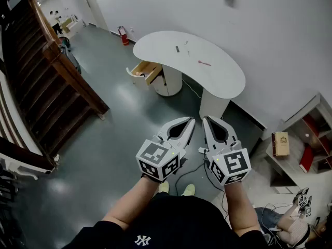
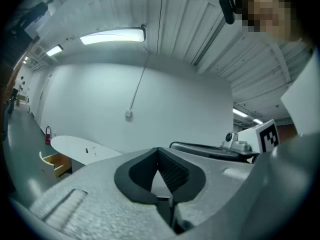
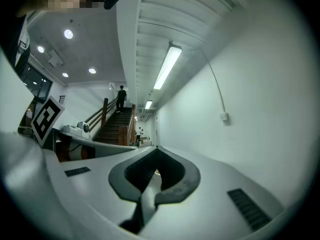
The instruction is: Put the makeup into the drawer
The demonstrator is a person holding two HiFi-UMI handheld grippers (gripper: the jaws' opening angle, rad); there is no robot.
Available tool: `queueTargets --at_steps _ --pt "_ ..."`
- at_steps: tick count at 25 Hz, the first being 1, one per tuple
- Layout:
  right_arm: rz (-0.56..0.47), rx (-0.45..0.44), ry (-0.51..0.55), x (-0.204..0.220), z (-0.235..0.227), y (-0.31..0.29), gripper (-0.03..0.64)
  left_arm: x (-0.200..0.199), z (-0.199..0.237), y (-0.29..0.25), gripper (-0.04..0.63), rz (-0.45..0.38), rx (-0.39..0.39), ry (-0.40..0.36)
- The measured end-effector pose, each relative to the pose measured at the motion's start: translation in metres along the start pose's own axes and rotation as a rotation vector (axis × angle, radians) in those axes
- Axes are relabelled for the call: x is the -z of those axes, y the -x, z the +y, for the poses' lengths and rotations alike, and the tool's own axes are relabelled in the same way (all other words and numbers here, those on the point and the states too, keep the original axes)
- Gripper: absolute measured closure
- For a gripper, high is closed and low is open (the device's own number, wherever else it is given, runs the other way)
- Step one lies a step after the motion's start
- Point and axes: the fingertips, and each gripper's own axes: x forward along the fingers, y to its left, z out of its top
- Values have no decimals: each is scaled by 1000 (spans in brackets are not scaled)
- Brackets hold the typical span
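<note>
Small dark makeup piece (image 1: 177, 49) and thin pink makeup stick (image 1: 204, 63) noted mid-tabletop on white kidney-shaped table (image 1: 223, 84), well ahead of both grippers. The stick's long axis runs along the table's length, and the right gripper (image 1: 206, 119) is judged marginally nearer. Open wooden drawer (image 1: 142, 70) seen under the left end. Left gripper (image 1: 191, 120) and right gripper recorded with jaws closed tip to tip, nothing held.

I see a smooth, matt white surface (image 1: 155, 48) at 12 o'clock, a wooden drawer (image 1: 144, 71) at 11, and a glossy grey floor (image 1: 124, 134).
</note>
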Motion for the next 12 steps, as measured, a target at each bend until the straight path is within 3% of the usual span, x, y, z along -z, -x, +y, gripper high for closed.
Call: queueTargets --at_steps 12 --pt "-41 -32 -39 -7 -21 7 603 -1 1 -15 586 -1 -24 -4"
